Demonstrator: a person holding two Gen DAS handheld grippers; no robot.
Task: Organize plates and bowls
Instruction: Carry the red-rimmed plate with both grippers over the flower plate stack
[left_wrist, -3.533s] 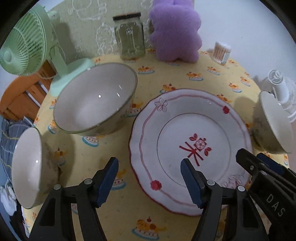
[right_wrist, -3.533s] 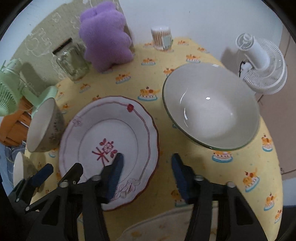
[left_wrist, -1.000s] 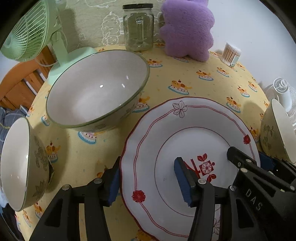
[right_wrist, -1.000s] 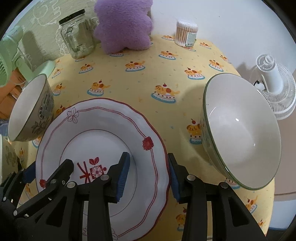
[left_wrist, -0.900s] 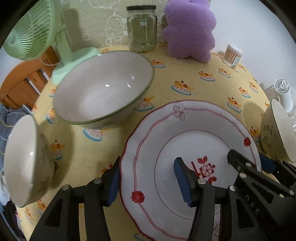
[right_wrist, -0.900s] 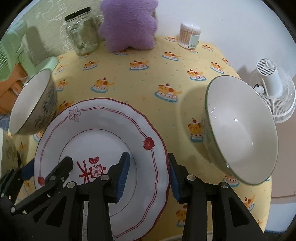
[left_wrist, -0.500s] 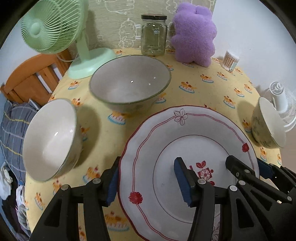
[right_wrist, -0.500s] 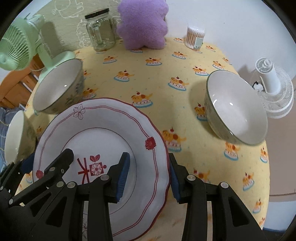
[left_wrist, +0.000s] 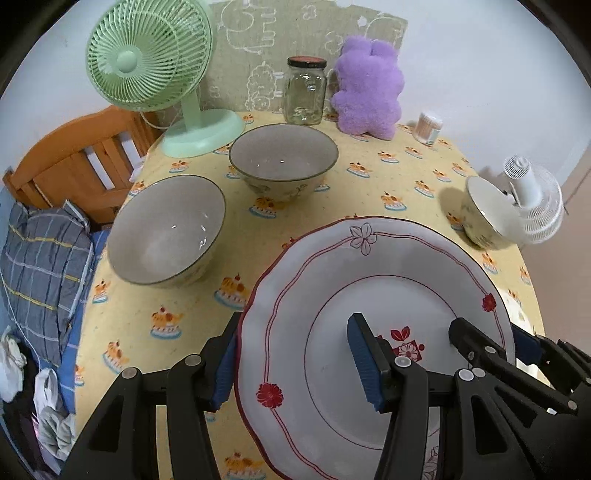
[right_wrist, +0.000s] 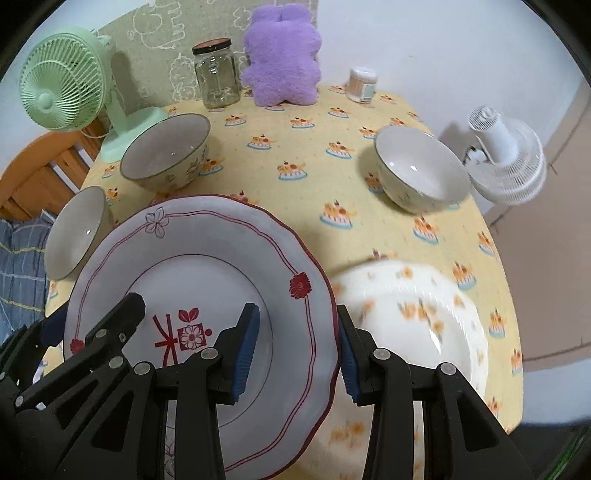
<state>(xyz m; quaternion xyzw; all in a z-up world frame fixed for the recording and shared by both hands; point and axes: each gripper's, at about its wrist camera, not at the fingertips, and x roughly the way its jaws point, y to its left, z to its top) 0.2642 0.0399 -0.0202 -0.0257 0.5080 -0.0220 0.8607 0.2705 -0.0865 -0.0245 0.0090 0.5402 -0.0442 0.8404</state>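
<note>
Both grippers hold a white red-trimmed plate (left_wrist: 376, 295) (right_wrist: 199, 280) above the yellow tablecloth. My left gripper (left_wrist: 295, 350) is shut on its left rim, one pad under the edge and one on the face. My right gripper (right_wrist: 295, 339) is shut on its right rim. Each gripper shows in the other's view: the right gripper (left_wrist: 491, 347), the left gripper (right_wrist: 88, 321). Two bowls (left_wrist: 166, 229) (left_wrist: 282, 162) stand at the left, a third bowl (right_wrist: 421, 173) at the right. A white plate with orange flowers (right_wrist: 417, 321) lies on the table below right, blurred.
Along the table's back stand a green fan (left_wrist: 147, 55), a glass jar (left_wrist: 304, 92), a purple plush toy (left_wrist: 365, 92) and a cotton-swab tub (left_wrist: 426, 127). A white fan (right_wrist: 506, 162) sits off the right edge. A wooden chair (left_wrist: 74, 162) with plaid cloth is at the left.
Both grippers have risen and drawn back with the plate between them, so the table and bowls look smaller. The flowered plate has come into the right wrist view.
</note>
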